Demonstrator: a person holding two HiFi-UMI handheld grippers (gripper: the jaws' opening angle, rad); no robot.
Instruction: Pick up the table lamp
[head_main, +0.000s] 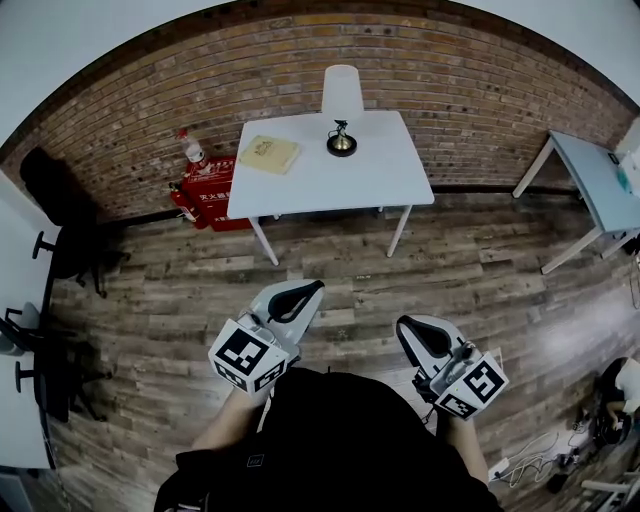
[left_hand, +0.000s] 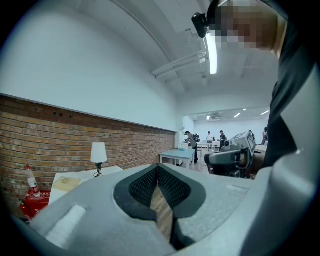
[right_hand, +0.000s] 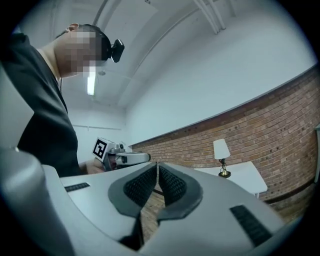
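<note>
Status: table lamp (head_main: 341, 108) upright on white table (head_main: 400, 175) by brick wall (head_main: 480, 90), near tan book (head_main: 268, 153), well apart from the 2 grippers. Jaws of left gripper (head_main: 316, 288) pressed together, empty; right gripper (head_main: 404, 326) likewise.

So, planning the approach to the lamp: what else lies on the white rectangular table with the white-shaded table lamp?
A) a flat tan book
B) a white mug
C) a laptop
A: in the head view a flat tan book lies on the white rectangular table, left of the white-shaded table lamp.
</note>
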